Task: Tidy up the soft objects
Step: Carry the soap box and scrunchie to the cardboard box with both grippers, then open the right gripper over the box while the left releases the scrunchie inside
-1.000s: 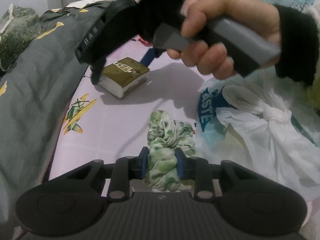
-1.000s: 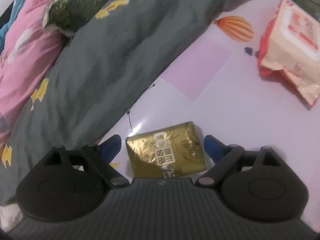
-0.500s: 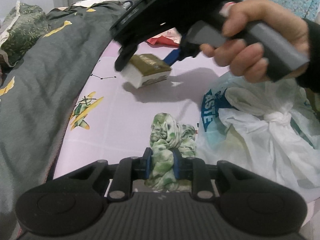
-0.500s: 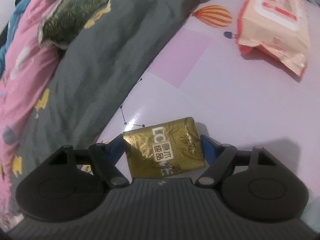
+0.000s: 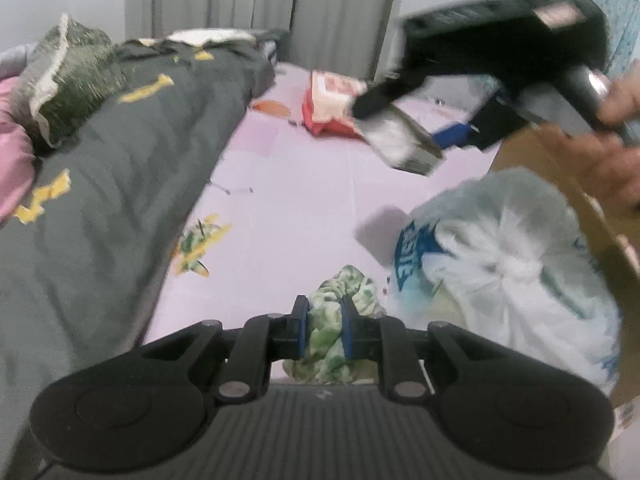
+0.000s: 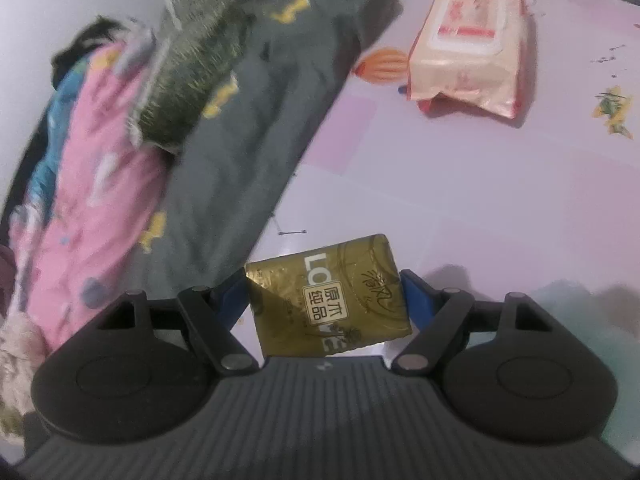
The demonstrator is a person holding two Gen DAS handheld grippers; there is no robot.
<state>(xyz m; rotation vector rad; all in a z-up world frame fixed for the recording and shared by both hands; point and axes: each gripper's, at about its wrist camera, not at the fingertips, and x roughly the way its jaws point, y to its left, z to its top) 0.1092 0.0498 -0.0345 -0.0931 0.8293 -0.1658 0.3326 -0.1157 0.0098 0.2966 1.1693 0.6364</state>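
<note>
My left gripper is shut on a crumpled green and white cloth, held just above the lilac sheet. My right gripper is shut on a gold tissue pack, lifted clear of the sheet. In the left wrist view that right gripper shows blurred at upper right, carrying the tissue pack in the air, with a hand on its handle. A pink wet-wipes pack lies on the sheet further off.
A grey quilt with yellow marks is heaped along the left, with a dark green cushion and pink bedding behind it. A tied white plastic bag lies at right, against a cardboard box. Curtains hang at the back.
My right gripper closed on the gold tissue pack and lifted it up and to the right. My left gripper squeezed tighter on the green cloth and rose a little.
</note>
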